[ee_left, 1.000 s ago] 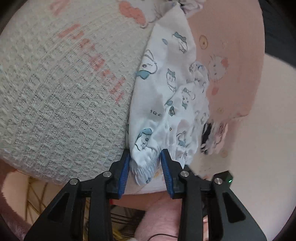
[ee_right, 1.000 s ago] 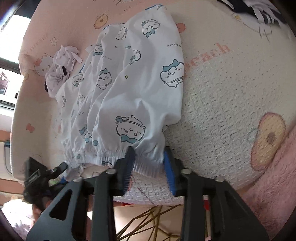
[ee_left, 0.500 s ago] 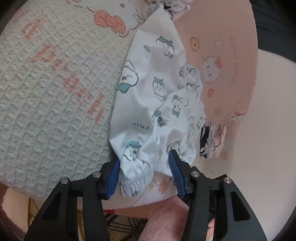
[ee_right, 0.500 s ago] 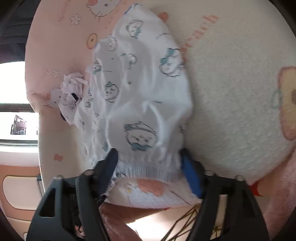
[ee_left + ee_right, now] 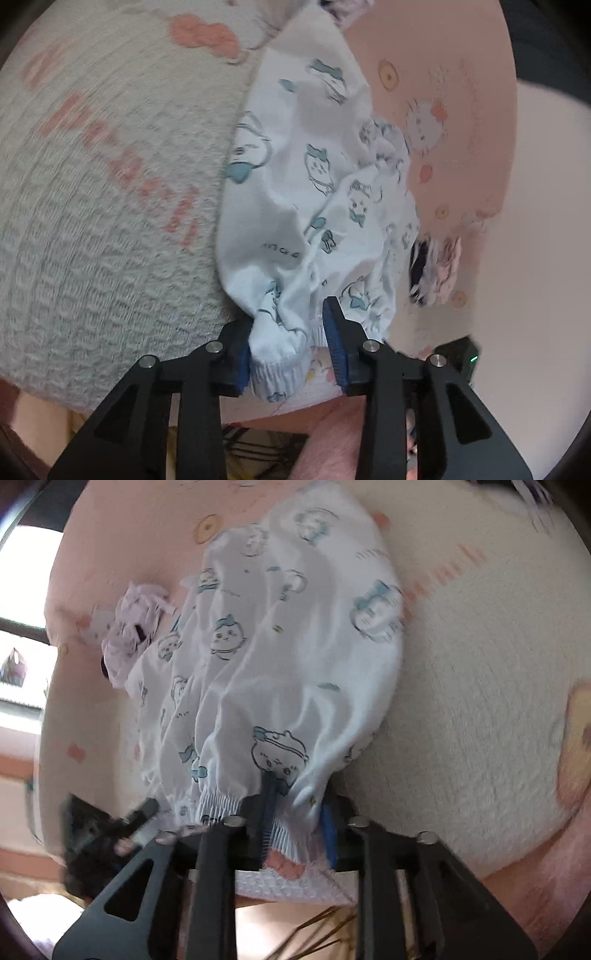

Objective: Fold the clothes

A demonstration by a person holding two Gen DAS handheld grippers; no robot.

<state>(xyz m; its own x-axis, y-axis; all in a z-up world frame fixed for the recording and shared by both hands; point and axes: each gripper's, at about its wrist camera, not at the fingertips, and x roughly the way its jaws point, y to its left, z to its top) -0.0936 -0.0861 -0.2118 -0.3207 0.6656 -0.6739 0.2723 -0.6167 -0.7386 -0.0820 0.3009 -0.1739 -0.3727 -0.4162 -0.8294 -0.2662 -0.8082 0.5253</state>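
White shorts with blue cartoon prints lie on a bed, half on a waffle-knit blanket and half on a pink sheet. My left gripper straddles a bunched end of the elastic waistband. The cloth touches its left pad, and a small gap shows at the right pad. In the right wrist view the shorts spread away from me. My right gripper is shut on the other end of the waistband, which is gathered tight between the blue pads.
A small crumpled lilac and black garment lies on the pink sheet beside the shorts. The bed edge is just under both grippers. A person's forearm shows below. The other gripper's black body sits at the left.
Both grippers spread wide around the waistband half a second ago and have narrowed again. The right has closed tight on the cloth, the left less so. The waistband is more bunched.
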